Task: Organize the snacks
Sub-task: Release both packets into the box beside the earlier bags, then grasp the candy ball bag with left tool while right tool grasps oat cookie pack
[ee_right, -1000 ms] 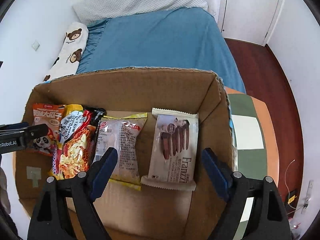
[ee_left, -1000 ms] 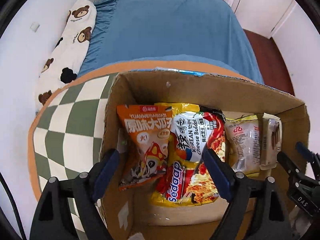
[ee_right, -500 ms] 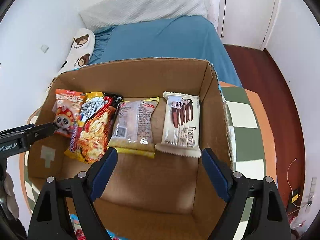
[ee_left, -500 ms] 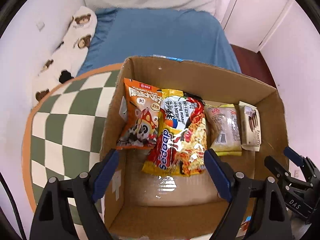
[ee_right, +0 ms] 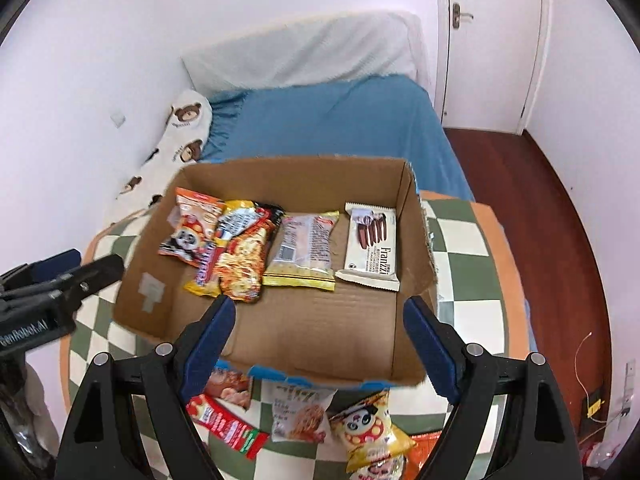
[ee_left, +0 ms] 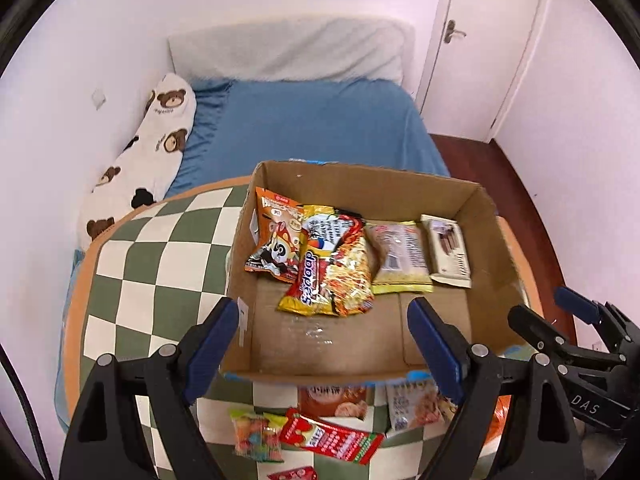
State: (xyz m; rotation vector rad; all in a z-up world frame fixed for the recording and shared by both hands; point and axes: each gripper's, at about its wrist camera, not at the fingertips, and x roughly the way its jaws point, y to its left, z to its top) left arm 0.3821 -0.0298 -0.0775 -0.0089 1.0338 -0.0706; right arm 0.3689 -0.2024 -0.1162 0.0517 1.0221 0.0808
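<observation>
A cardboard box (ee_left: pixel 360 364) (ee_right: pixel 280 344) stands on the checkered table. Along its far side lie an orange panda snack bag (ee_left: pixel 276 246) (ee_right: pixel 190 232), a yellow-red noodle pack (ee_left: pixel 332 276) (ee_right: pixel 236 260), a clear yellow-edged pack (ee_left: pixel 400 256) (ee_right: pixel 304 250) and a white Franzzi wafer pack (ee_left: pixel 448 250) (ee_right: pixel 372 248). My left gripper (ee_left: pixel 324 344) is open and empty above the box's near edge. My right gripper (ee_right: pixel 316 340) is open and empty, also above the near edge. Loose snacks lie in front of the box: a red bar (ee_left: pixel 332 440) (ee_right: pixel 228 426), a gummy bag (ee_left: pixel 256 438), a yellow panda bag (ee_right: pixel 370 432).
The round green-and-white checkered table (ee_left: pixel 132 264) (ee_right: pixel 460 280) has an orange rim. A blue bed (ee_left: pixel 312 128) with a bear-print pillow (ee_left: pixel 148 152) lies behind it. A white door (ee_right: pixel 488 40) and wooden floor (ee_right: pixel 540 208) are at the right.
Both grippers have pulled back and up from inside the box. The whole box and the loose snacks in front of it have come into view. The snacks in the box have not moved.
</observation>
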